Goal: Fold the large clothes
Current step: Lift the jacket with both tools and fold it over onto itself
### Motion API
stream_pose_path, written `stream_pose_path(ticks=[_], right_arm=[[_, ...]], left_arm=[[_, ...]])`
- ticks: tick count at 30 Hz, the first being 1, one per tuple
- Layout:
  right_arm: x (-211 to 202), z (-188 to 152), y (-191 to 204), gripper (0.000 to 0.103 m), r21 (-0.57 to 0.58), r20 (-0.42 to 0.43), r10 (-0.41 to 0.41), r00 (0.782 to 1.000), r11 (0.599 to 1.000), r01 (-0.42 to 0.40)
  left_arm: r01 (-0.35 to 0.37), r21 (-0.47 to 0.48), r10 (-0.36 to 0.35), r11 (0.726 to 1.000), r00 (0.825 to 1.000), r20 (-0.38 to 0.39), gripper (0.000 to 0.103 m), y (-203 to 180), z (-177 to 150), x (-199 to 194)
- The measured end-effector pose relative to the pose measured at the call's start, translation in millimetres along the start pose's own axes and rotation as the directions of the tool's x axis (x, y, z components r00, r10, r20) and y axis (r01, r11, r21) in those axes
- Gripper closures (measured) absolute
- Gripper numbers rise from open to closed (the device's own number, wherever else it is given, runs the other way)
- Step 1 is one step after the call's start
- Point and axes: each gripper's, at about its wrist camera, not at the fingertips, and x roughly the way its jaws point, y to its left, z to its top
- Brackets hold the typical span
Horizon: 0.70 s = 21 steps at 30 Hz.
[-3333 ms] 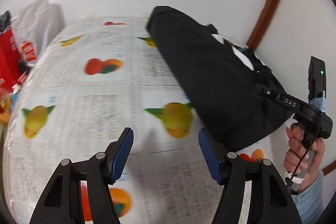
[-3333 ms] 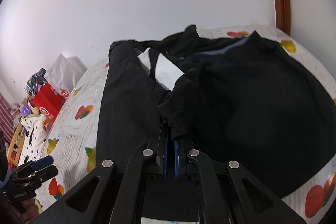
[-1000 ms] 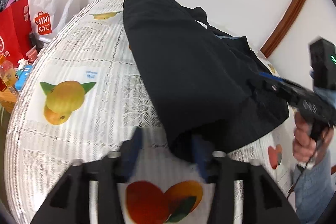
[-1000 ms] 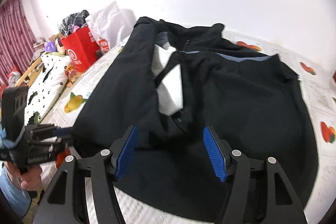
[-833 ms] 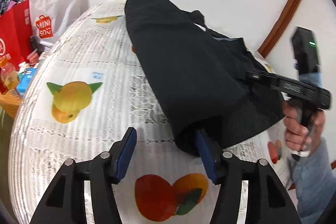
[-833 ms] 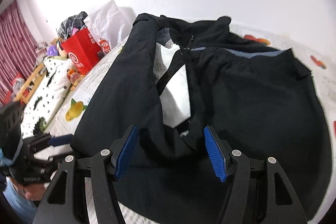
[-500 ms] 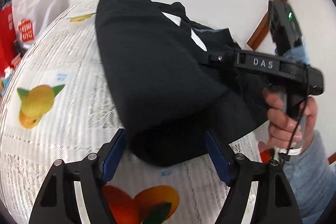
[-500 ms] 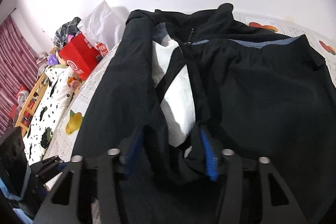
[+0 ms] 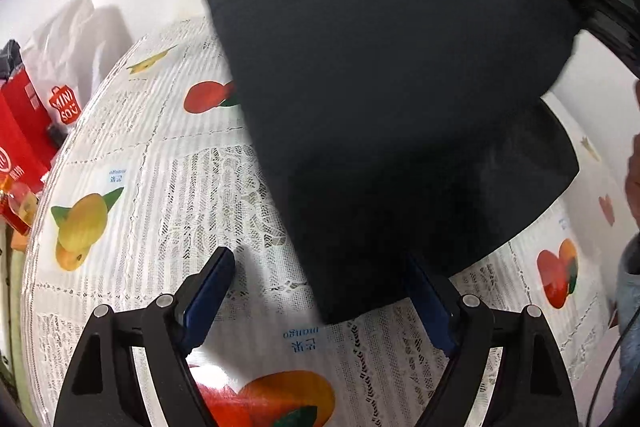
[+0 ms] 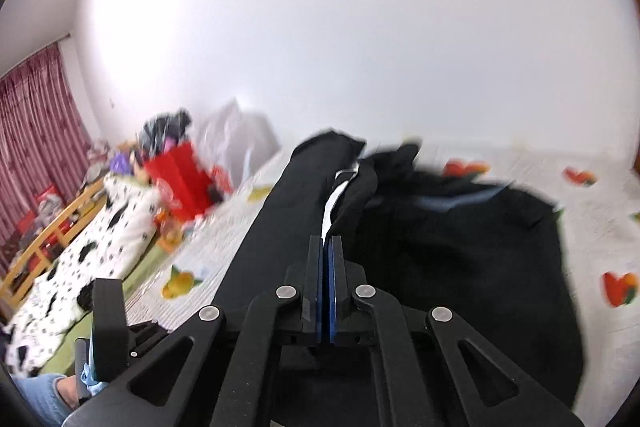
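Straddling the near corner of the black trousers (image 9: pixel 380 115), the left gripper (image 9: pixel 320 291) has just been spreading its fingers (image 9: pixel 210 285) wider than a second ago, and the pads stand clear of the cloth. The garment lies on the fruit-print tablecloth (image 9: pixel 168 187) covering the desk, but its right part now hangs raised in a taut peak where it lay flat before. At that peak the right gripper (image 10: pixel 325 247) has just closed, its fingers (image 10: pixel 316 267) pressed together on a fold of the trousers and lifting it.
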Motion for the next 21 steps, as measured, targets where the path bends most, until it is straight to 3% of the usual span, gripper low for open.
stream_pose_path(ticks=[4,8,14,16,18,21], right_arm=[[-26,-18,-31,0.101,0.072,0.052,-0.087,0.995,0.994,0.083],[-28,-47,-74,0.101,0.157,-0.041,-0.219,0.975,0.962,0.223],[-20,-75,-96,0.095,0.178,-0.18,-0.234,0.955,0.947,0.266],[-15,-76,-97,0.083,0.186,-0.191,-0.215,0.958,0.95,0.25],[-11,-75,-100,0.053,0.2,-0.201,-0.187,0.962,0.953,0.227],[0,-74,-101,0.051,0.2,-0.221,-0.166,0.961,0.957,0.211]], left_arm=[[-0.006,-0.003,0.006,1.0,1.0,0.001,0.019,-3,2,1],[0.004,0.002,-0.004,1.0,1.0,-0.002,0.019,-8,5,2],[0.026,0.0,-0.026,1.0,1.0,0.006,0.021,-15,8,2],[0.046,-0.004,-0.046,0.999,0.999,-0.001,0.021,-19,12,5],[0.066,-0.008,-0.066,0.998,0.998,-0.004,0.021,-21,16,7],[0.059,0.004,-0.059,0.998,0.998,-0.006,0.021,-30,14,9]])
